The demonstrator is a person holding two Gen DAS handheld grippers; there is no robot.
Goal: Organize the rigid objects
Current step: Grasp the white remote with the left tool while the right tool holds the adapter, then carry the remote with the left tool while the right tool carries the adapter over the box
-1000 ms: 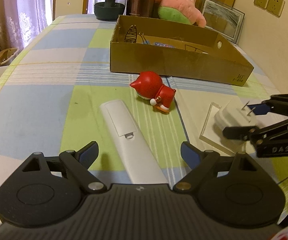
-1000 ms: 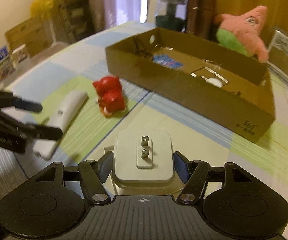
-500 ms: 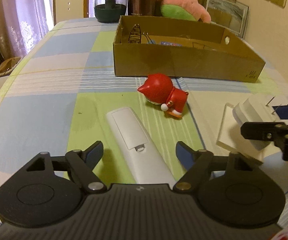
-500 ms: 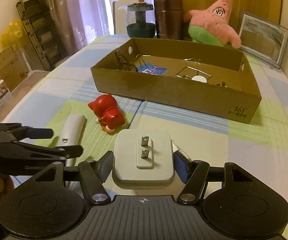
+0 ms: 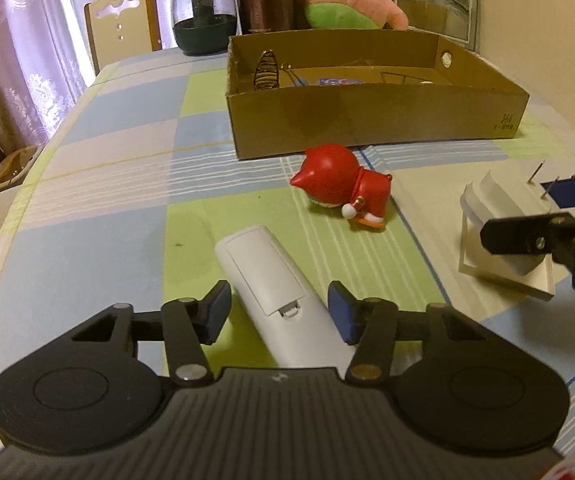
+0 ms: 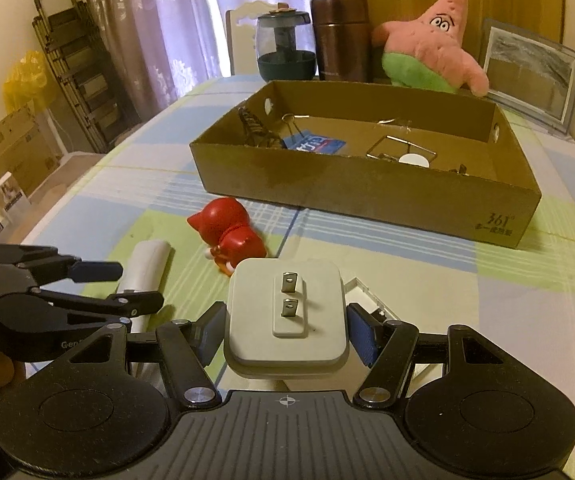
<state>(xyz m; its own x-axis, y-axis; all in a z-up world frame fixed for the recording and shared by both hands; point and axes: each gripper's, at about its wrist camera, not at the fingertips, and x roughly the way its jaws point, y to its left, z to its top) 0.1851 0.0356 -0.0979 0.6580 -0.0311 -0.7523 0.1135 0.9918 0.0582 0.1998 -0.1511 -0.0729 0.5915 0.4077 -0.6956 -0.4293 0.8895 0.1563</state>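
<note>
Left hand-held gripper (image 5: 279, 312) closing around one white remote (image 5: 275, 300) on desk (image 5: 107, 208), gap left. Right hand-held gripper (image 6: 286, 330) clamps one plug (image 6: 285, 320). One red toy (image 5: 343, 192) before box (image 6: 363, 196). Only right view shows box contents clearly.

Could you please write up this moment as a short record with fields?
left tongs: closing around the white remote, pads not yet pressing
right tongs: clamped on the white plug adapter, prongs up
on table: red cat figurine lying on its side, near the cardboard box
box contents: clips, a blue card, small items
</note>
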